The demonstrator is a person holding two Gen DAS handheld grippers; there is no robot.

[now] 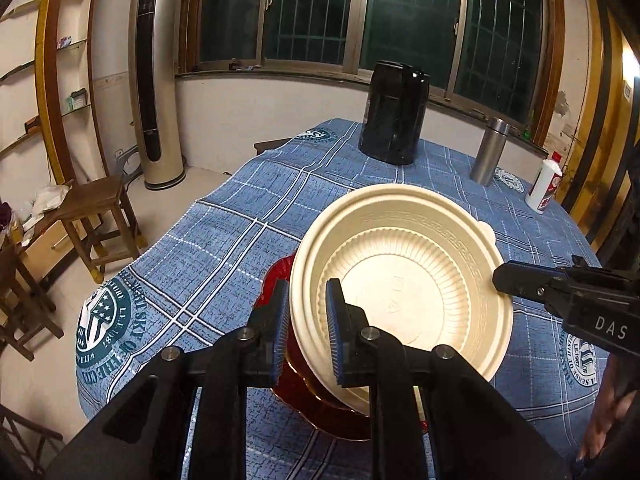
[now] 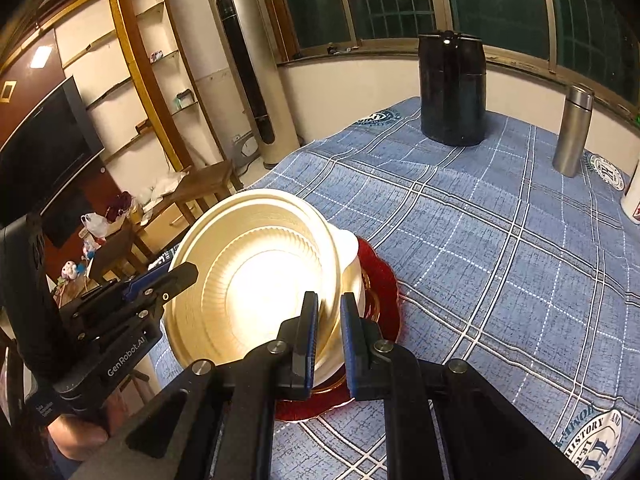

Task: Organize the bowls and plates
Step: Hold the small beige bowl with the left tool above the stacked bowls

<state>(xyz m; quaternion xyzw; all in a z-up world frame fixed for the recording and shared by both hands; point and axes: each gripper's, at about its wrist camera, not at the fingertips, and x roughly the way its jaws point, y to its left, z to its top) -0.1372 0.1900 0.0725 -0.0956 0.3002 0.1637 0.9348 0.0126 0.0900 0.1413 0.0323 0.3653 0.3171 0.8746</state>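
A cream plastic bowl [image 1: 404, 280] with a ribbed inside is held tilted above a red plate [image 1: 320, 408] on the blue checked tablecloth. My left gripper [image 1: 307, 328] is shut on the bowl's near-left rim. My right gripper [image 2: 329, 344] is shut on the bowl's [image 2: 256, 280] opposite rim; it shows in the left wrist view [image 1: 500, 278] at the right. A second cream bowl [image 2: 352, 280] seems to sit under the held one, on the red plate [image 2: 380, 292]. The plate's middle is hidden by the bowls.
A black jug [image 1: 394, 112], a steel flask [image 1: 489, 152] and a white bottle [image 1: 545, 186] stand at the table's far side. A wooden stool [image 1: 96, 216] stands off the left edge. The tablecloth [image 2: 500, 240] stretches right of the plate.
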